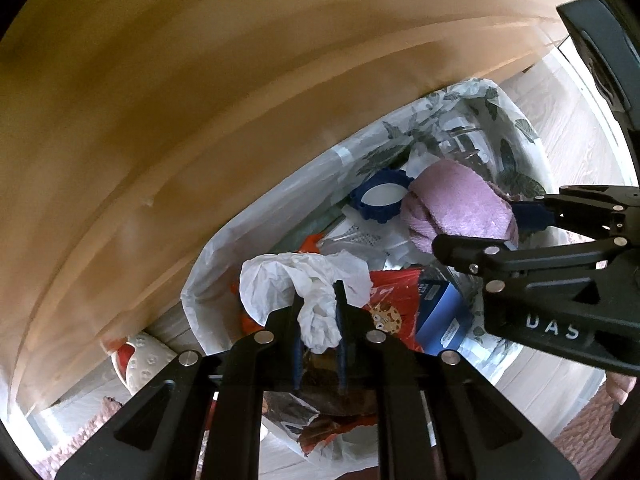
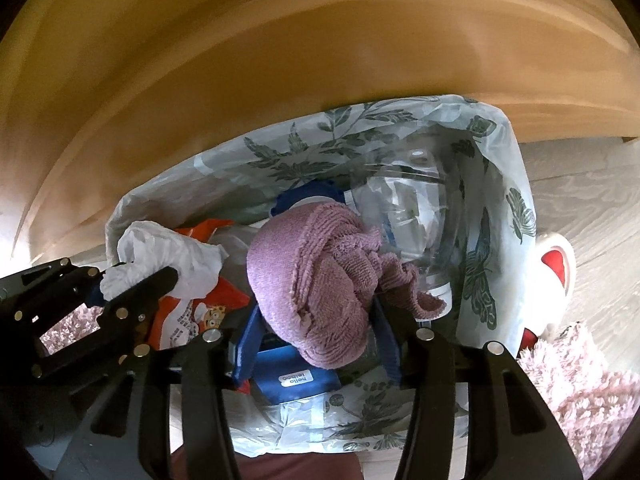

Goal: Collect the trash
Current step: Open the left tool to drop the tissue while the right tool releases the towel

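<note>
While heaped rubbish hides the bin's (image 2: 516, 184) floor, two grippers hang above: left gripper (image 1: 318, 312) pinching one white tissue (image 1: 296, 280), right gripper (image 2: 320, 320) clasping one pink cloth (image 2: 312, 280).

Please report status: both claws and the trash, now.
Left claw shut on white tissue. Right claw holds purple cloth. Both over lined bin. Nothing blocking.

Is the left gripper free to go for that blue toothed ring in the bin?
Probably not yet: the left gripper is shut on a crumpled white tissue, and the purple towel lies right beside the blue toothed ring.
</note>
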The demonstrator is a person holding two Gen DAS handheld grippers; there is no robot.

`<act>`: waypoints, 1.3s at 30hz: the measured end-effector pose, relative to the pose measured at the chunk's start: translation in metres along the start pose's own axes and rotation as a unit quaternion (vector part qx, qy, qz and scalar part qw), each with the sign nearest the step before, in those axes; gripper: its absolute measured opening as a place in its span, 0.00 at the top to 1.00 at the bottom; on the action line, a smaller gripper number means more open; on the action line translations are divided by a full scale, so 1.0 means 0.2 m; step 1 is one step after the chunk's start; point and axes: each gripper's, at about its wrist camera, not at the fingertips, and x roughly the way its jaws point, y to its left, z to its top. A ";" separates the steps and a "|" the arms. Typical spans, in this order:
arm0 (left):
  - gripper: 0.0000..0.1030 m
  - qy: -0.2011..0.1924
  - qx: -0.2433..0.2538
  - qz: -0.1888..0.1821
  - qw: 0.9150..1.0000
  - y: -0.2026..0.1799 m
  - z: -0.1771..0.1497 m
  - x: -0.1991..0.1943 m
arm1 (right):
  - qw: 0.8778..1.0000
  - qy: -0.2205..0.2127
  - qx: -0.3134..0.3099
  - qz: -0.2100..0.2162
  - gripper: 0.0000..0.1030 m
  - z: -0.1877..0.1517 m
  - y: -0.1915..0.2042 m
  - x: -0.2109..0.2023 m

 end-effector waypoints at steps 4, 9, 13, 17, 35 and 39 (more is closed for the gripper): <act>0.83 -0.003 -0.003 -0.003 1.000 0.01 0.00 -0.02 | 1.000 -0.002 0.001 -0.001 0.50 -0.01 -0.01 -0.01; 0.74 -0.008 0.000 -0.006 1.000 -0.01 -0.01 -0.05 | 1.000 -0.007 0.004 -0.001 0.47 -0.02 -0.03 -0.02; 0.69 -0.012 -0.005 -0.004 1.000 -0.01 -0.02 -0.07 | 1.000 -0.016 0.009 0.001 0.44 -0.03 -0.05 -0.03; 0.62 -0.019 -0.013 -0.001 1.000 0.00 -0.04 -0.09 | 1.000 -0.025 0.010 0.001 0.42 -0.05 -0.06 -0.06; 0.36 -0.051 -0.024 0.013 0.998 0.00 -0.12 -0.20 | 0.998 -0.062 0.001 -0.019 0.35 -0.13 -0.06 -0.20; 0.30 -0.058 -0.030 0.017 0.998 0.01 -0.16 -0.23 | 0.997 -0.071 0.003 -0.025 0.35 -0.14 -0.06 -0.23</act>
